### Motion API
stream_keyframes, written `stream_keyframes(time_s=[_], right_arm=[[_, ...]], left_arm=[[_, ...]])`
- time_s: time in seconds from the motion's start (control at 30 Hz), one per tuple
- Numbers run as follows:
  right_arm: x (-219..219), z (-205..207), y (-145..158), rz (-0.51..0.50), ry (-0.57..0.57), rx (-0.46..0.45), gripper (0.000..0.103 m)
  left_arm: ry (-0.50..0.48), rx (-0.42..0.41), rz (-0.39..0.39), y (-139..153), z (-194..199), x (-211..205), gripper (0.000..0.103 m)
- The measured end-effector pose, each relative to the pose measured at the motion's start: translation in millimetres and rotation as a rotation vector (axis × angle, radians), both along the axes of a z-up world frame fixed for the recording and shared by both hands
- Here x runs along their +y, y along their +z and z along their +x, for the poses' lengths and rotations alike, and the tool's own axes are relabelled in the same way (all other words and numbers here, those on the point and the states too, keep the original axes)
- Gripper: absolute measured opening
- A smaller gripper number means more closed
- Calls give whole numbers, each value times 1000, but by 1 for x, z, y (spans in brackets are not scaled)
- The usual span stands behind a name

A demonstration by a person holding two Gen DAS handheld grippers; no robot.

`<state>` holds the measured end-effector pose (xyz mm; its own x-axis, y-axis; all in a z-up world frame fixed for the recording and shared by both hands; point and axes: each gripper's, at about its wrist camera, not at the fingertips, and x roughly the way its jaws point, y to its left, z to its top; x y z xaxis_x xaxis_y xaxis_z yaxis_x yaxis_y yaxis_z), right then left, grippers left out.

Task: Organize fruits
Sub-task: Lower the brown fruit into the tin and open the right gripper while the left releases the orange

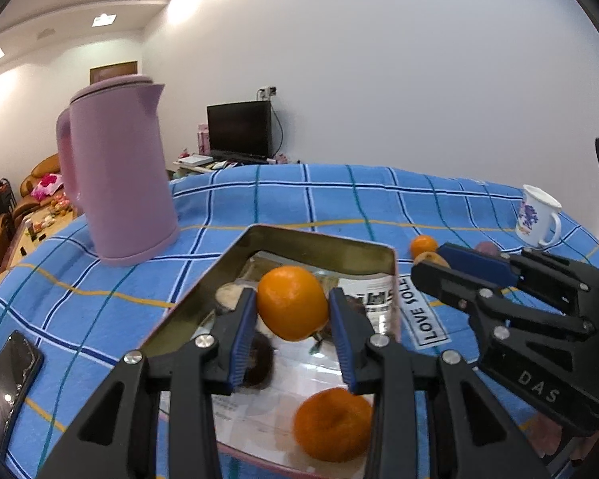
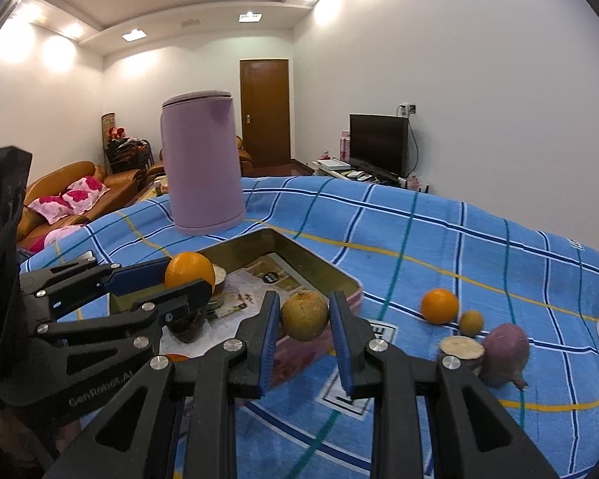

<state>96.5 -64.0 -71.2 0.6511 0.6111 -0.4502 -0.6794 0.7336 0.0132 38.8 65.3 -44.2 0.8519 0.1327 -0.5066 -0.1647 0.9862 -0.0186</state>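
1. The left gripper (image 1: 293, 319) had its fingers (image 1: 241, 339) clamped on a bright orange (image 1: 291, 302), one blue pad on each side of it, holding it above the open metal tin (image 1: 319, 244).
2. The right gripper (image 2: 304, 331) was likewise closed on a duller, brownish-green round fruit (image 2: 304, 315), carried just over the tin's near corner, close beside the left gripper.
3. Inside the tin, on its paper lining, lay another orange (image 1: 333, 425) and a dark round fruit (image 1: 259, 363); a pale cut piece sat farther in, partly hidden.
4. Out on the blue checked cloth (image 2: 439, 231) covering the counter, a small group was left outside the tin: an orange (image 2: 439, 305), a small yellow-brown fruit (image 2: 471, 322), a purple root-like item (image 2: 504, 353) and a pale cut disc (image 2: 461, 349).
5. A pink kettle (image 1: 118, 171) stood behind the tin, a mug (image 1: 538, 215) at the far right edge, a phone (image 1: 10, 379) at the left.
6. The step in hand looked like delivery: both fruits on their way into the tin.
7. The next move likely called for lowering each fruit to a free spot on the lining, clear of the fruit already there, then opening the fingers gently so neither rolled out.
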Motion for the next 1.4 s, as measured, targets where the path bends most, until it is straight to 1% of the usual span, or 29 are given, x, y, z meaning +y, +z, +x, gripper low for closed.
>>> stream_keyframes(time_s=[0.43,0.73,1.1,1.17,1.4], right_arm=[[21,-4,-2,-15,39,0,27],[29,-4,-3,-25,58,1,27],[40,-9,-4,-43,85,-3,27],[41,-8,-4,-47,87,1,27],[45,-6,-6,-65,103,21,27]], left_arm=[[51,22,2,-2,-1,20,38],[94,58,1,-6,3,33,38],[115,87,-14,-9,5,42,38],[128,102,-8,-10,7,43,38],[127,130,-17,-14,9,47,38]])
